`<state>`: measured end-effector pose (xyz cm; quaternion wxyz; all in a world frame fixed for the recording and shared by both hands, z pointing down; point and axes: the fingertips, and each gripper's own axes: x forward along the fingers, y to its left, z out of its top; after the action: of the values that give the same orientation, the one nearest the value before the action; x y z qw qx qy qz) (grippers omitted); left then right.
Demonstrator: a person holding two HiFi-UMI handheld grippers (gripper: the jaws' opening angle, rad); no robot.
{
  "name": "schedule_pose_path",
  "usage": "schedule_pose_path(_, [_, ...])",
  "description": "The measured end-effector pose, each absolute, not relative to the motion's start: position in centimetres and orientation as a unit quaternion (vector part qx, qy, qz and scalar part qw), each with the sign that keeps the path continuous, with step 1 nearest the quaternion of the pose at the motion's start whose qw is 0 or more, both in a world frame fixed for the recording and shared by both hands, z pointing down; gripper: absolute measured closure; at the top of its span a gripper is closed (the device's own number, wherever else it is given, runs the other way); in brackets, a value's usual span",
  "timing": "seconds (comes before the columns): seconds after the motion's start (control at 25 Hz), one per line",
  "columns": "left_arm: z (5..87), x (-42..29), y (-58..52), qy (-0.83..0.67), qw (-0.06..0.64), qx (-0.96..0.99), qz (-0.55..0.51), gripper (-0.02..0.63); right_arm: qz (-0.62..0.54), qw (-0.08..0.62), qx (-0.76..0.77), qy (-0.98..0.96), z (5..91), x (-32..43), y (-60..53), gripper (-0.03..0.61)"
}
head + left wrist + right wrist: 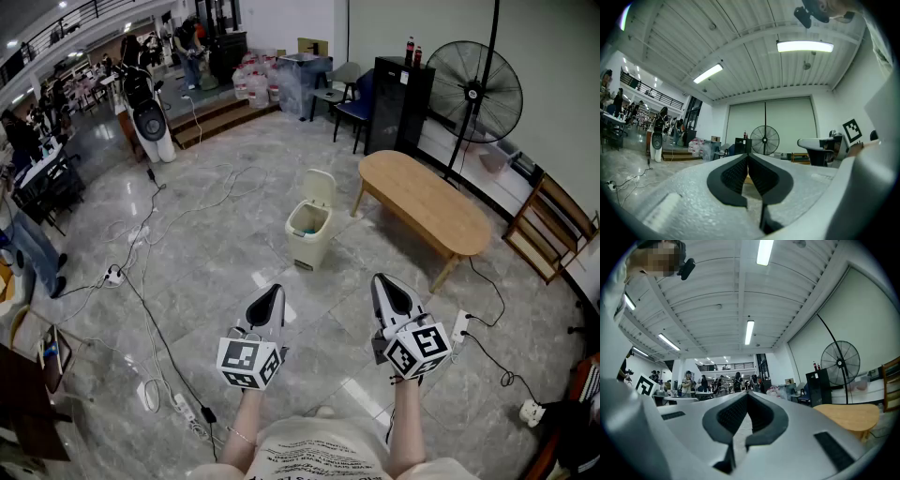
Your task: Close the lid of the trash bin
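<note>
Nothing is done yet: the trash bin (310,232) stands on the floor mid-frame, its lid (320,187) upright (fully open). Left tool (266,307) and right tool (390,301), both closed and empty, are well short of it.

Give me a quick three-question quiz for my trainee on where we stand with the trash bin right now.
1. True or false: the lid of the trash bin is already down.
2. In the head view, what stands just right of the bin? A) a wooden table B) a sofa C) a ladder
3. What do the left gripper and the right gripper hold?

Key
1. False: the lid stands up and the bin is open.
2. A
3. Nothing: both pairs of jaws are shut and empty, and both grippers are short of the bin.
</note>
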<state>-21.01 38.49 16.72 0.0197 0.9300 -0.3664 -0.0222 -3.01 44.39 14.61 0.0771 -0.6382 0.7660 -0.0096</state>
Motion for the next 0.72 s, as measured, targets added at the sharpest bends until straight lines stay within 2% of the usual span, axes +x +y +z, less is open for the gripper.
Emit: schedule_pose_path(0.72, [18.6, -18.3, 37.7, -0.375, 0.033, 0.926, -0.013, 0.591, -0.006, 0.093, -0.627, 0.774, 15.8, -0.2, 43.1, 0.563])
